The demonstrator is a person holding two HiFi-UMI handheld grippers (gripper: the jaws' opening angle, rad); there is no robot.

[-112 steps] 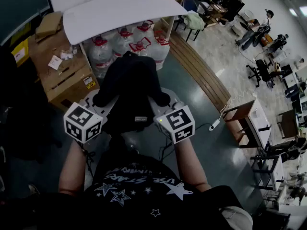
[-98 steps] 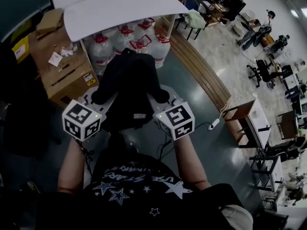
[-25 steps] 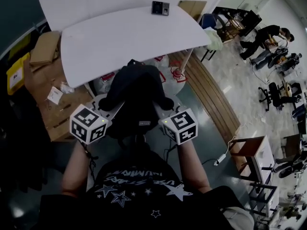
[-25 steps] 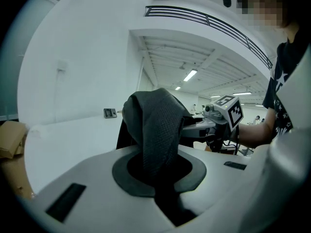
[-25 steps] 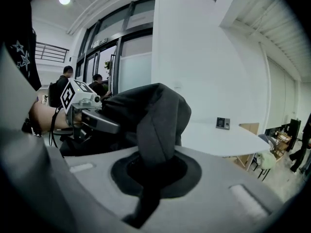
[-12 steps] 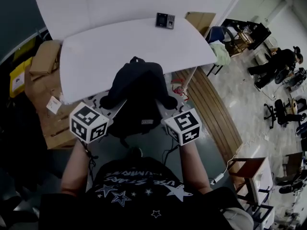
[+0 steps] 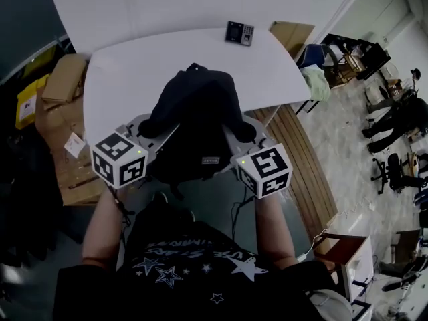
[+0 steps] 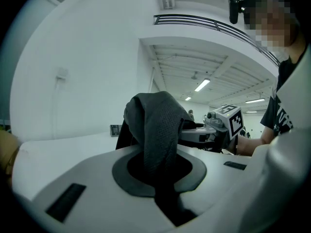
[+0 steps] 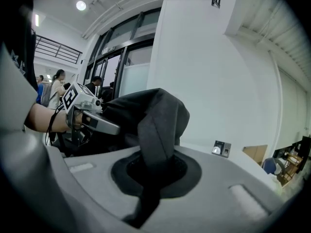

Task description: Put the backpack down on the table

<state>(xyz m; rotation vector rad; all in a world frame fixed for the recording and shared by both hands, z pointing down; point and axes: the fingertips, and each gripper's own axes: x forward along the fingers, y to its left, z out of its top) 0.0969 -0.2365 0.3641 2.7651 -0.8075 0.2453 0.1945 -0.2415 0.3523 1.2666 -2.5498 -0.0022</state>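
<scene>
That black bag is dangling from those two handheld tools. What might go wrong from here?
1. The backpack hangs only by one strap pinched in the left tool and one in the right tool; either might slip out.
2. It seems to hover about the near edge of the white table; lowered here, it may tip off toward the person.

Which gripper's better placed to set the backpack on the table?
Left, marginally. Both grippers' jaws are shut on backpack straps, so both must lower it, but the left gripper overlaps the table's near edge in the head view; the right gripper sits just short.
</scene>
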